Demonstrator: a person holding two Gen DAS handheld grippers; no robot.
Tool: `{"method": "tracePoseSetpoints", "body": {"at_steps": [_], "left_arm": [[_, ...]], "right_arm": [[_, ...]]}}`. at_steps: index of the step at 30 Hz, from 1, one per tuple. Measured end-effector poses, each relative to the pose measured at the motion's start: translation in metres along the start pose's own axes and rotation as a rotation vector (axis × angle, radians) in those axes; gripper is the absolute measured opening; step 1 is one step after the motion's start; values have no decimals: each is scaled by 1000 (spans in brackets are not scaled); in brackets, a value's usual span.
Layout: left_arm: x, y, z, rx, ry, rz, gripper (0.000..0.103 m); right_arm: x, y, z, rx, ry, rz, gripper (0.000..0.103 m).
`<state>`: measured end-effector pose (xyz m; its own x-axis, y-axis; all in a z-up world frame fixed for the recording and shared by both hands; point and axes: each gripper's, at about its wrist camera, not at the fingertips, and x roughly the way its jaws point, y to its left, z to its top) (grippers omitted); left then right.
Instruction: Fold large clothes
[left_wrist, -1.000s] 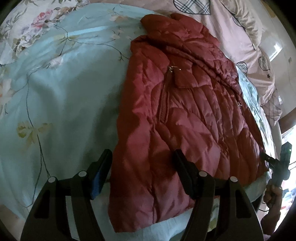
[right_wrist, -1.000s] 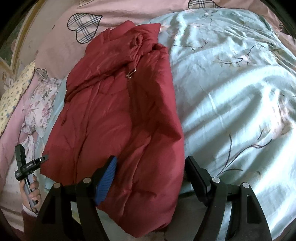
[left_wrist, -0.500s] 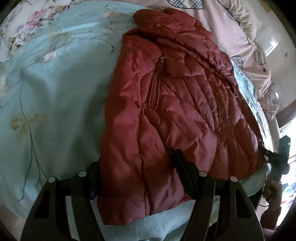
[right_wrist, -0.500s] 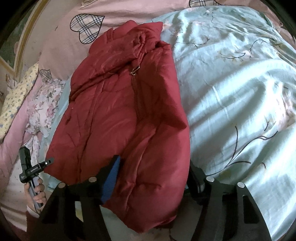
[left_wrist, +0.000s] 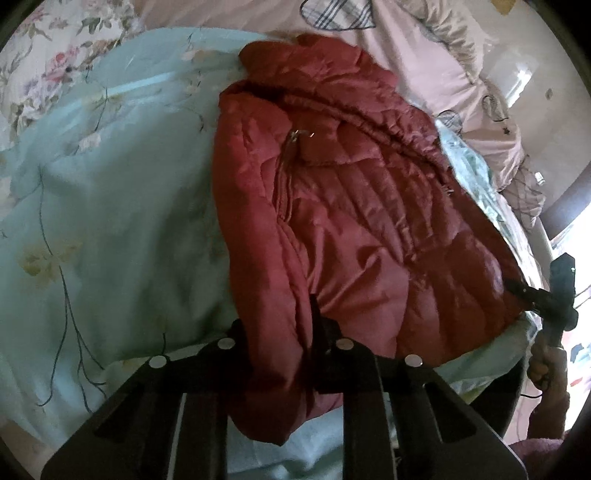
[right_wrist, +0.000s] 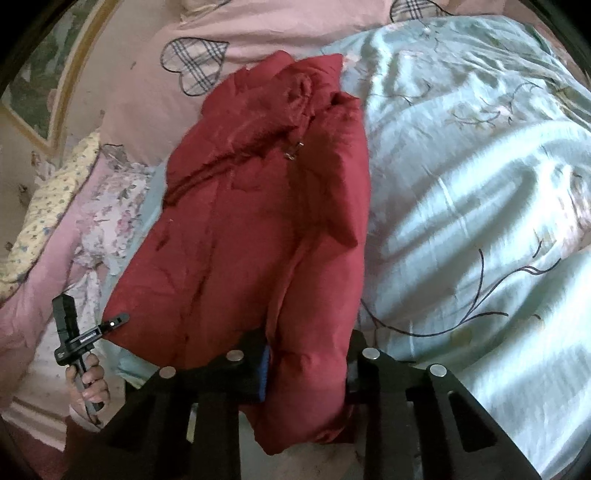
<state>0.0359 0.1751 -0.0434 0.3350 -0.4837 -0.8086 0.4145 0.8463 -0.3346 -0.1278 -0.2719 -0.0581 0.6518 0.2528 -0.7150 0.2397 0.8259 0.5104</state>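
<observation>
A dark red quilted down jacket (left_wrist: 351, 221) is lying lengthwise on a pale blue floral duvet (left_wrist: 110, 221), its collar pointing toward the pink pillows with plaid hearts (right_wrist: 177, 55). The left gripper (left_wrist: 277, 332) is squeezing a thick fold at the jacket's hem, jaws pressed into the fabric from both sides. The right gripper (right_wrist: 306, 354) is pinching the hem's other corner in the same way, its blue-padded finger (right_wrist: 264, 369) touching the cloth.

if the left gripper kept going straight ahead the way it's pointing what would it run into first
The red jacket: the left gripper is already shut on its near hem, so pushing on would likely bunch the padding toward the zipper, over the blue floral quilt.
</observation>
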Motion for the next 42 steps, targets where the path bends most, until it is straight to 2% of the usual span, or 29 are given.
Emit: {"method": "tracePoseSetpoints", "body": {"at_steps": [5, 10, 14, 24, 28, 34, 42], "left_arm": [[-22, -5, 8, 25, -58, -38, 14], [-55, -7, 27, 34, -162, -105, 14], [-71, -9, 46, 34, -226, -126, 14], [-78, -14, 102, 13, -343, -123, 14], [-74, -15, 122, 7, -361, -98, 14], [-63, -16, 152, -25, -381, -102, 14], [-42, -23, 190, -61, -401, -25, 15]], "right_arm": [[-16, 0, 3, 5, -36, 92, 23], [-36, 0, 17, 29, -98, 206, 22], [-47, 7, 31, 30, -142, 258, 22], [-56, 26, 85, -13, -261, 274, 22], [-52, 28, 104, -23, -292, 270, 22], [-41, 34, 133, -31, -326, 240, 22], [-23, 36, 173, -10, -369, 218, 23]]}}
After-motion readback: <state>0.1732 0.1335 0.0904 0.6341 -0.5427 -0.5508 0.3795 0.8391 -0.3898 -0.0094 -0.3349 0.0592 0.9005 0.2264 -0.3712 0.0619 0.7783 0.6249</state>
